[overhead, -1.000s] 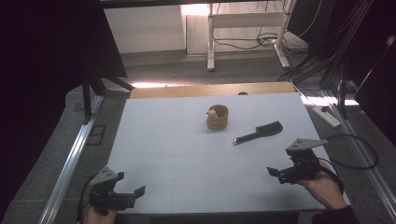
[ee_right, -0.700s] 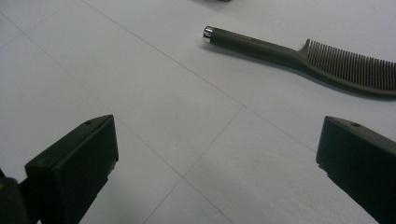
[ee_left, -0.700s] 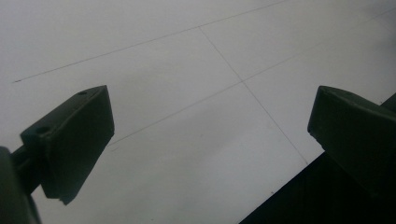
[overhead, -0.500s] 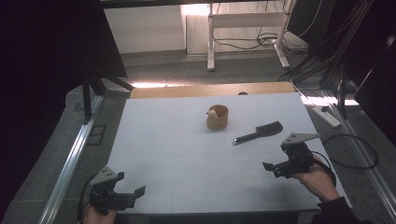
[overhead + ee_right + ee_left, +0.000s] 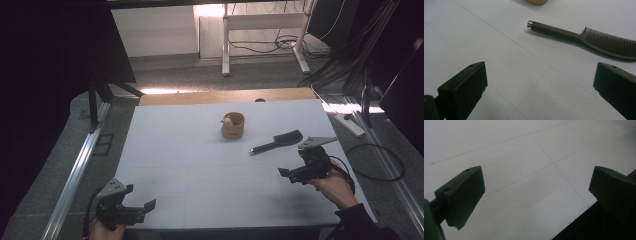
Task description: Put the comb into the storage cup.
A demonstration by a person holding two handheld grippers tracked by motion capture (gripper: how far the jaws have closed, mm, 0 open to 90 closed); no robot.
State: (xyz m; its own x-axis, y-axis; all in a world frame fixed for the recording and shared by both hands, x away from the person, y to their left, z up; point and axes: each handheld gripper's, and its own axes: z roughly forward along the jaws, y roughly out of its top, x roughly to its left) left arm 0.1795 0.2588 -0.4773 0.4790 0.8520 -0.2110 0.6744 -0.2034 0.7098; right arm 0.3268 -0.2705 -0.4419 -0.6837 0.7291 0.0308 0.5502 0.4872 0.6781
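Two grippers, both with jaws spread wide and empty. The right gripper [image 5: 289,173] hovers just short of the black comb [image 5: 276,142], which lies flat beside the wooden cup [image 5: 233,125]. The left gripper [image 5: 145,207] sits well apart from the comb, at the table's [image 5: 175,160] near edge.

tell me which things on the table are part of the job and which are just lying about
In the job:
black plastic comb with a silver-tipped handle
right gripper, open, aimed at it

Lying about:
small tan wooden cup
left gripper, open, idle at the near edge

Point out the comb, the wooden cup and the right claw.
comb [image 5: 559,32]: right gripper view, on its handle.
wooden cup [image 5: 233,131]: high view, on its side wall.
right claw [image 5: 286,175]: high view, midway between its open jaws.
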